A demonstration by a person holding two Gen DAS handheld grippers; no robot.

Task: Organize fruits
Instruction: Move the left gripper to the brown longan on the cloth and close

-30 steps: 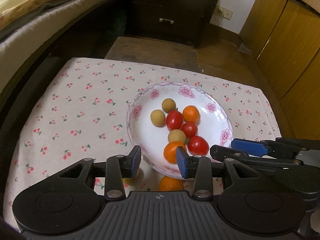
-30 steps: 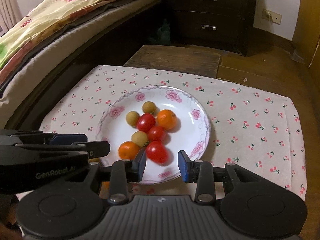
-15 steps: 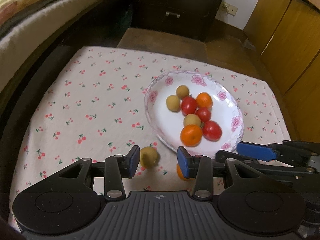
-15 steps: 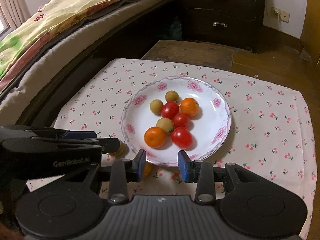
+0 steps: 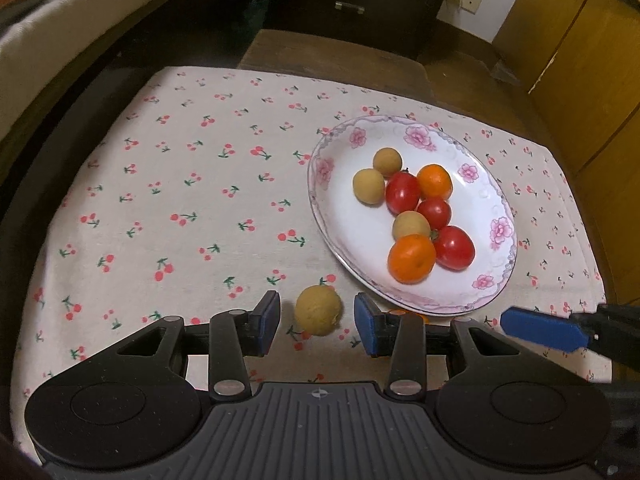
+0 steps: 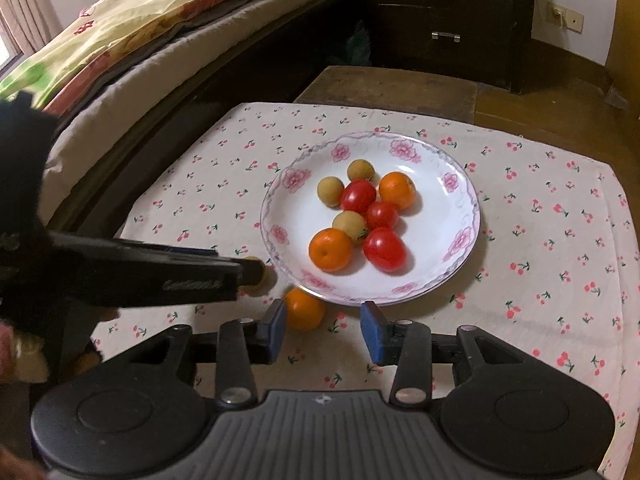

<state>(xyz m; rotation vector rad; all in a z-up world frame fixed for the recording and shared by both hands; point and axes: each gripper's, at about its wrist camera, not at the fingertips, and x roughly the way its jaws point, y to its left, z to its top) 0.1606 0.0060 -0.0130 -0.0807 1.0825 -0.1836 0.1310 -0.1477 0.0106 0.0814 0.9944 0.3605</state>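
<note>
A white flowered plate [image 5: 496, 204] [image 6: 460, 184] holds several small fruits: red tomatoes, oranges and tan longans. A loose tan longan [image 5: 318, 310] lies on the cloth between the fingers of my open left gripper [image 5: 316, 322], not gripped. A loose orange [image 6: 304, 308] lies on the cloth by the plate's near rim, just inside the left finger of my open right gripper [image 6: 323, 330]; in the left wrist view [image 5: 404, 313] it is mostly hidden behind the right finger. The left gripper [image 6: 252, 272] crosses the right wrist view and covers the longan there.
A cherry-print cloth [image 5: 180, 200] [image 6: 560, 240] covers the low table. A bed [image 6: 140, 40] runs along the left. A dark drawer chest [image 6: 444, 12] stands behind, wooden cabinets [image 5: 592, 60] at the right. The right gripper's blue finger [image 5: 540, 328] reaches in from the right.
Both grippers have pulled back and left from the plate. The left gripper now has the loose longan between its fingers; the loose orange has come into view by the right gripper.
</note>
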